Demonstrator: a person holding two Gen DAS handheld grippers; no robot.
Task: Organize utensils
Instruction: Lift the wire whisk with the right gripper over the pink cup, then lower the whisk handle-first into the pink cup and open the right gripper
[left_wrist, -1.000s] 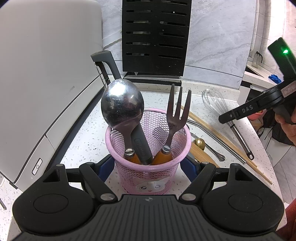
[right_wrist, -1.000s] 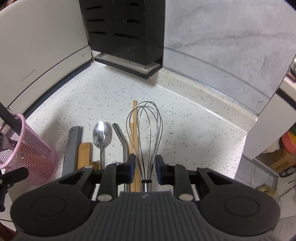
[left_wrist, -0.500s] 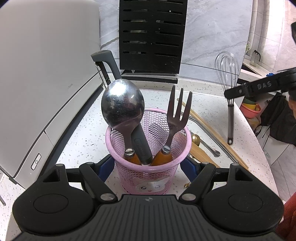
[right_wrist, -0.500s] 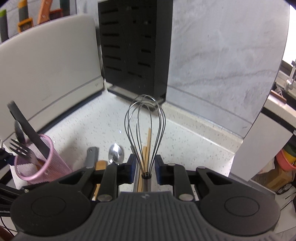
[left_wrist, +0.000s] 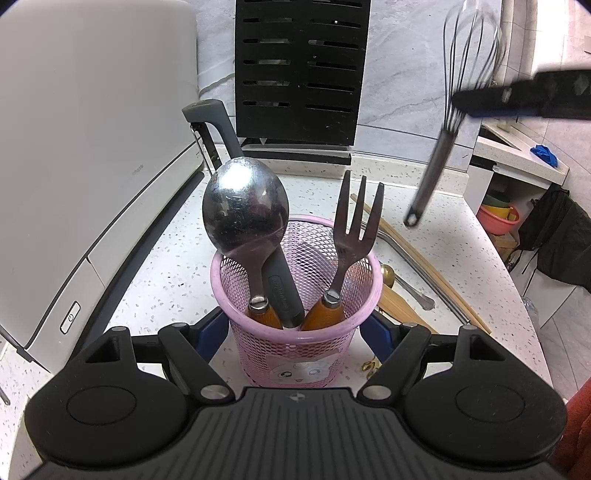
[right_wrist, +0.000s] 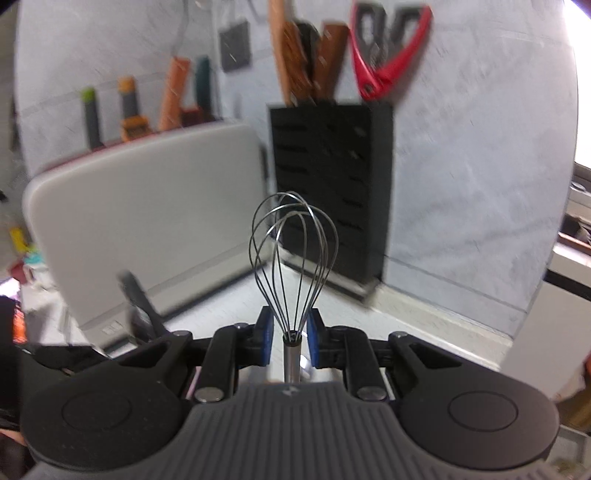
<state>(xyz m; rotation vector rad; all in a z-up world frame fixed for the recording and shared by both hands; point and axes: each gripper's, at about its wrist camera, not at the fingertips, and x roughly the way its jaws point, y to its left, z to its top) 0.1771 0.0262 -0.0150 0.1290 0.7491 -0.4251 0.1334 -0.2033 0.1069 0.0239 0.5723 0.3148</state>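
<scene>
Left wrist view
Landmark: pink mesh plastic basket (left_wrist: 295, 332), standing on the speckled white counter (left_wrist: 166, 266).
Left gripper (left_wrist: 295, 334): jaws stood wide, blue pads pressed on the pink basket's two sides, steadying it.
Basket contents: large steel spoon with wooden handle (left_wrist: 245, 210), steel fork with wooden handle (left_wrist: 356, 229) and a black-handled tool (left_wrist: 210, 118), all upright, working ends up.
Steel wire balloon whisk (left_wrist: 443, 122): in the air, up and right of the basket, clear of the counter.
Whisk axis: long axis steeply tilted, wire head uppermost, handle tip down toward the basket side.
Loose stock: wooden chopsticks (left_wrist: 424, 258) and a steel straw on the counter just right of the basket.

Right wrist view
Right gripper (right_wrist: 290, 341): jaws narrow, closing, gripping the whisk where the wires meet the handle.
Whisk axis here: in line with the fingers, head pointing away from the camera.
Basket: not legible in the blur.

Handling advice
Judgement: carry the whisk over the basket's open right half, keep the handle tip lowest, lower it clear of the fork tines, and release only once the handle rests inside; the left gripper's hold should stop tipping.
</scene>
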